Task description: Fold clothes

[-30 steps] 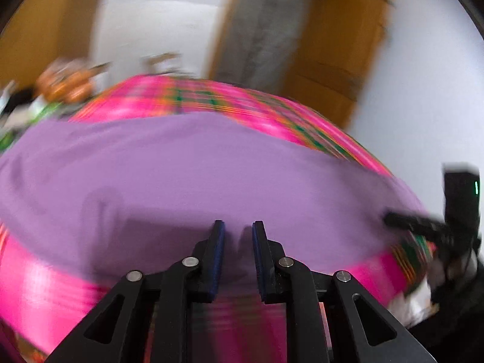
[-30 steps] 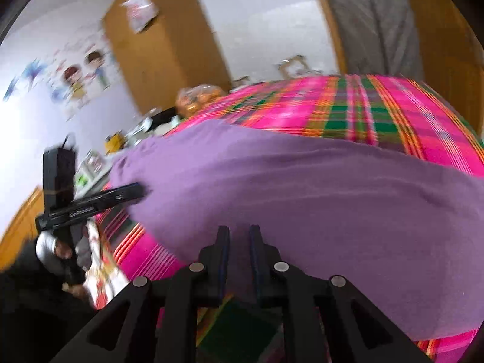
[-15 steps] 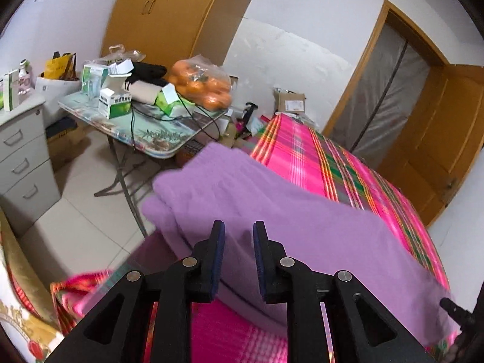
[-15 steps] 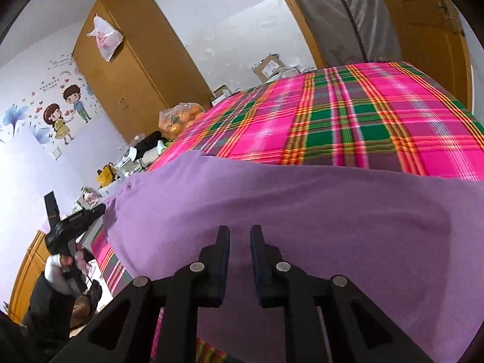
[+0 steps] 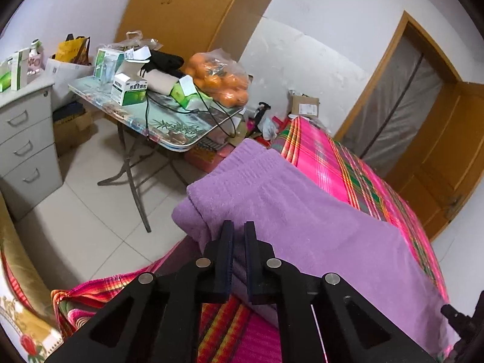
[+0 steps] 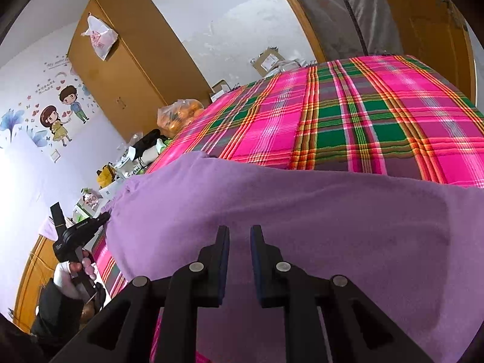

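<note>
Purple cloth (image 5: 317, 211) lies folded on the plaid bed (image 6: 363, 115); left gripper (image 5: 239, 233) fingers are closing on its edge, right gripper (image 6: 239, 236) fingers narrowly spread over it.

Left gripper (image 5: 239, 233) jaws closing, nearly together; right gripper (image 6: 239, 236) jaws narrowly parted.

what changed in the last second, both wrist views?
The left gripper swung from facing across the purple cloth to its end by the folding table; its jaws are closing with cloth between them. The right gripper barely moved, jaws a little apart over the cloth. The cloth stayed on the plaid bedspread.
</note>
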Demonstrator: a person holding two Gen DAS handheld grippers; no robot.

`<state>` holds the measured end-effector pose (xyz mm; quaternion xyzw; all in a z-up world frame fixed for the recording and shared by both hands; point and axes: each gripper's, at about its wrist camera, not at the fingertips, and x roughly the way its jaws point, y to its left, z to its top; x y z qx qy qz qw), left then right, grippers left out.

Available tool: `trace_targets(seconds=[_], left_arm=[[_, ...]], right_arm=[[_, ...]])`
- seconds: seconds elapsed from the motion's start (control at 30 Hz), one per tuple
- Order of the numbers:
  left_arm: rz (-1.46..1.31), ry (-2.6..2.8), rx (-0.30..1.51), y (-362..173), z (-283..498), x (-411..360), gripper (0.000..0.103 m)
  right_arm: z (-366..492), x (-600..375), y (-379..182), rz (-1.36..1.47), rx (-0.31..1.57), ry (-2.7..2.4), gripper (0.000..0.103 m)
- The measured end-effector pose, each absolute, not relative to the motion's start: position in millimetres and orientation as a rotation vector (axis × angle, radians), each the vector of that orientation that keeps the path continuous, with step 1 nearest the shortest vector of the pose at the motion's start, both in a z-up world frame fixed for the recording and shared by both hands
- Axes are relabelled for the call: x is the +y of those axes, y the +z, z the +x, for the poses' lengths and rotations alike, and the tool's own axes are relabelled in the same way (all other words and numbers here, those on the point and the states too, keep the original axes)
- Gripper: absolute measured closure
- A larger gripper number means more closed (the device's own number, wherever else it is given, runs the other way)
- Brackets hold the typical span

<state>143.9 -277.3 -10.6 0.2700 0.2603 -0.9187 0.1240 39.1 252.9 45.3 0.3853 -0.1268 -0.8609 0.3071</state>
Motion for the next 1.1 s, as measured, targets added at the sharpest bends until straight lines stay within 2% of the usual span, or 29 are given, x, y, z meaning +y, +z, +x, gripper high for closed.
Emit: trace_targets(seconds=[0.17, 0.3, 0.37, 0.73, 1.1], left_arm=[[0.803, -2.777, 0.667, 11.5, 119.3, -261.6, 0.088], [0.958, -2.771, 0.565, 9.0, 80.2, -250.0, 0.086], [1.017, -2.730, 0.609, 1.8, 72.2, -256.7, 0.086], [0.884, -2.696, 0.781, -7.3, 123.4, -286.5, 0.087], [0.796, -2.628, 0.842, 2.1, 151.2, -282.7, 0.085]], right_arm=[[33.1, 242.1, 46.5, 1.020, -0.324, -2.258, 0.088], [30.4, 234.0, 47.2, 1.025, -0.318, -2.248, 0.088], [30.1, 234.4, 48.3, 1.023, -0.317, -2.251, 0.088], [20.4, 254.7, 32.9, 1.099, -0.400, -2.281, 0.086], [19.4, 253.3, 28.6, 1.115, -0.404, -2.273, 0.084]])
